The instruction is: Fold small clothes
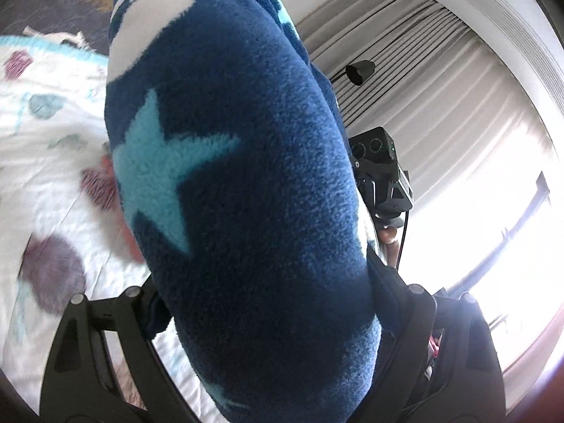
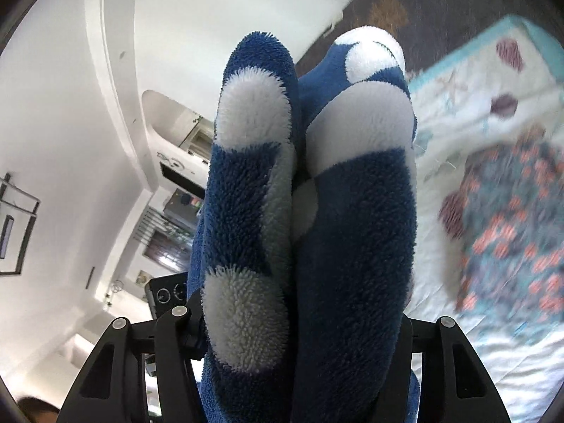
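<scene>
A dark blue fleece garment [image 1: 246, 183] with a light blue star and white patches fills the left wrist view. My left gripper [image 1: 246, 246] is shut on a thick bunch of it, and the fleece hides the fingers. In the right wrist view the same fleece [image 2: 356, 246] stands in two folds between the jaws of my right gripper [image 2: 303, 229], which is shut on it too. Both grippers hold it up in the air above the bed. Past the fleece, the right gripper's black body [image 1: 382, 172] shows, a person's hand [image 1: 389, 238] under it.
Below lies a white bedspread [image 1: 46, 162] with purple shell prints and a teal border. On it rests a dark teal garment with orange marks [image 2: 511, 239]. A dark patterned rug [image 2: 405, 3] lies beyond the bed. Pale curtains [image 1: 440, 81] and a bright window are on the right.
</scene>
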`<state>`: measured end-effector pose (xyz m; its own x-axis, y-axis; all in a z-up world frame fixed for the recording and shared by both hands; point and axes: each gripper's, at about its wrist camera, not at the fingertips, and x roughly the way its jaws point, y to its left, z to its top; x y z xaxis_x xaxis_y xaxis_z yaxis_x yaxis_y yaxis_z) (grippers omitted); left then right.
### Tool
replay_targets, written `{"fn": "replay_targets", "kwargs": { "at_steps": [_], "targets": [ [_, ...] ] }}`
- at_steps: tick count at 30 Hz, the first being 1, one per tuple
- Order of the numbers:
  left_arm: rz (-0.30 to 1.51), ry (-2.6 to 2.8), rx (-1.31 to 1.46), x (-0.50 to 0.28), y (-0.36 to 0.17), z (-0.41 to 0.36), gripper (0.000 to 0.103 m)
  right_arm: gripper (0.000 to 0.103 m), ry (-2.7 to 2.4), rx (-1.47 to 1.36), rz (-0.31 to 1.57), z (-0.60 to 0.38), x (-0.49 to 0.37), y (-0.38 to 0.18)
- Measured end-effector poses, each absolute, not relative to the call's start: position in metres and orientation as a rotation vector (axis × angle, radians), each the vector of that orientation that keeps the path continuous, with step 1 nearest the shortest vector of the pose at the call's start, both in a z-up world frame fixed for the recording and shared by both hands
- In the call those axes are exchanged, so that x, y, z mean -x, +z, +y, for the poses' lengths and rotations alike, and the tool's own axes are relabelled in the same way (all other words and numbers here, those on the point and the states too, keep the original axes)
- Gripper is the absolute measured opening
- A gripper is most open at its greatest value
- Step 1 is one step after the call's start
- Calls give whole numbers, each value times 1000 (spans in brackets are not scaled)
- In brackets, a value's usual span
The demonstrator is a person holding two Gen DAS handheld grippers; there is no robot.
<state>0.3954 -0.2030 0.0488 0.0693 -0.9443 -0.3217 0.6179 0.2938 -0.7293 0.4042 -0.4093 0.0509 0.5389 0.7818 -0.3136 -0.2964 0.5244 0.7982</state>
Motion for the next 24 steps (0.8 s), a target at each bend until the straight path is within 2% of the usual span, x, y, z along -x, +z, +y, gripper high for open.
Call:
{"fn": "replay_targets", "kwargs": {
  "at_steps": [3,8,15,18,20,24],
  "targets": [
    [859,-1255,460,-412,50,-226,90,60,694,-759,719,-436,-418,60],
    [923,-1243,490,-445,21,-268,90,60,605,-767,746,-494,-454,45],
    [1013,-1148,424,-492,-49,-336,90,60,490,-847,793,-579,-494,-50],
    [1047,-1062,431,-510,-88,-344,90,60,462,-891,817,-594,-512,-98],
    [1056,-1047,436,-512,-95,-342,90,60,444,-962,839,-605,-527,-127],
    [1038,-1060,422,-510,-106,-340,92,68,482,-1073,830,-604,-541,-167]
  ]
}}
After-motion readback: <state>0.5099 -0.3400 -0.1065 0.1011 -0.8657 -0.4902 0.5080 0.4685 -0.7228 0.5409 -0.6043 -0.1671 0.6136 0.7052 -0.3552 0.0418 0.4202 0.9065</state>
